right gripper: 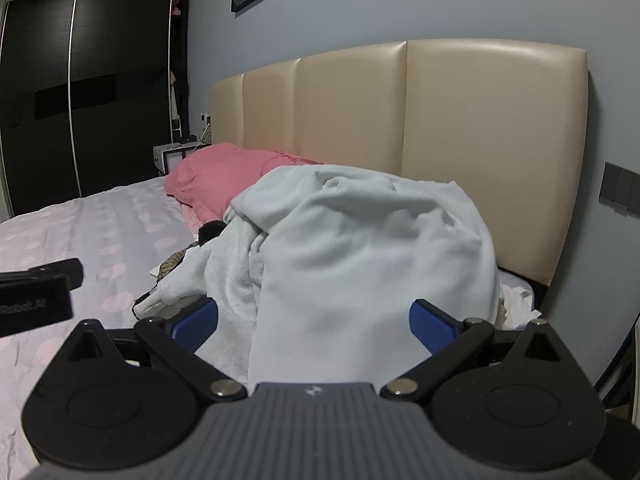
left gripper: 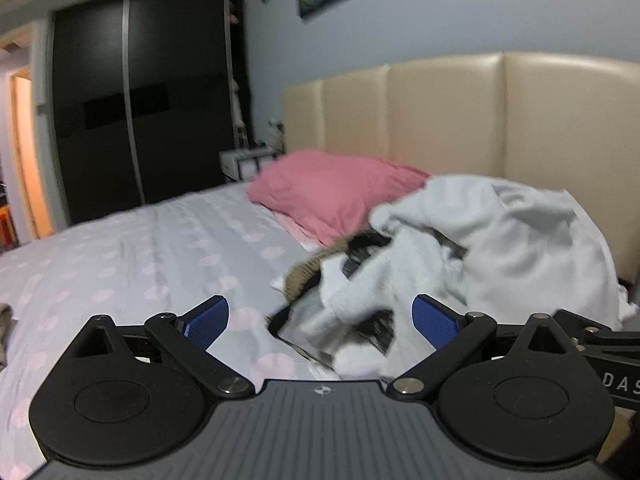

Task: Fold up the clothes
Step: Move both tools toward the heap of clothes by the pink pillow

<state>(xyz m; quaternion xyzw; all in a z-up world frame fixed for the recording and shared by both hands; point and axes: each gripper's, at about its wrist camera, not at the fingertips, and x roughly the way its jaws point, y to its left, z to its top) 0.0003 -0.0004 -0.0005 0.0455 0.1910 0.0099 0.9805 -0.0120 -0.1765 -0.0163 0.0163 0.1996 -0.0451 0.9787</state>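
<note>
A heap of clothes lies on the bed near the headboard. On top is a pale blue-white fleece garment [left gripper: 520,240] [right gripper: 360,248], with a tan knitted piece [left gripper: 304,276] and black-and-white fabric [left gripper: 372,328] under its left side. My left gripper [left gripper: 320,322] is open, its blue pads on either side of the heap's near edge. My right gripper [right gripper: 314,326] is open too, and the pale garment fills the gap between its fingers. Whether either gripper touches the cloth is unclear. The left gripper's body [right gripper: 36,296] shows at the left edge of the right wrist view.
The bed sheet [left gripper: 132,264] is lilac with pink dots and spreads to the left. A pink pillow [left gripper: 328,192] lies against the beige padded headboard [left gripper: 440,116]. A dark wardrobe [left gripper: 140,92] and a small white nightstand [left gripper: 244,162] stand beyond.
</note>
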